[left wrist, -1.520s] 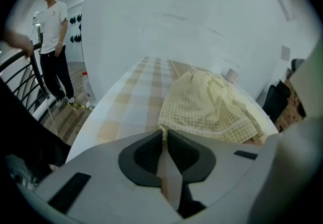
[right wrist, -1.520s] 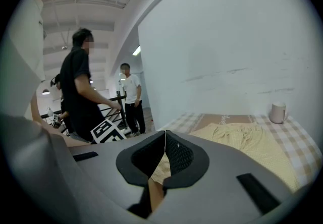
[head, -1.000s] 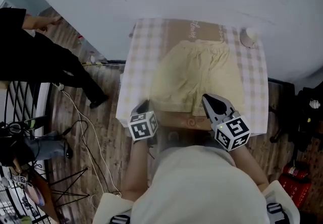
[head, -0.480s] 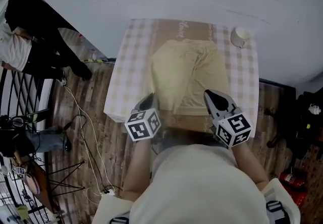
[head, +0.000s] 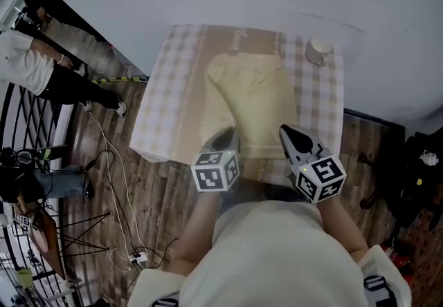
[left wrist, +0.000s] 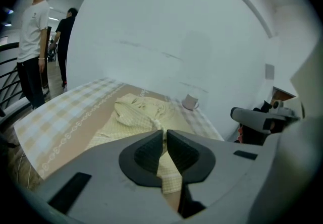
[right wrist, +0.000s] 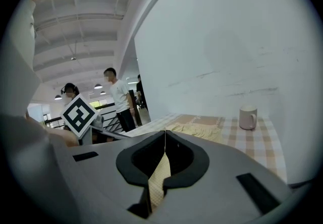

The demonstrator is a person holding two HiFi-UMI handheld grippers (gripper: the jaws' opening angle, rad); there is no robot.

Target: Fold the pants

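Step in hand: the lengthwise fold, one leg over the other. The pants lie on the counter, waistband toward the wall, hems on my side. My left claw is clamped on the pale yellow fabric of the left leg, holding it up over the middle of the garment. My right claw is clamped on the right hem. As I judge it, the next move is to lay the left hem onto the right hem with edges matched, keeping clear of the mug
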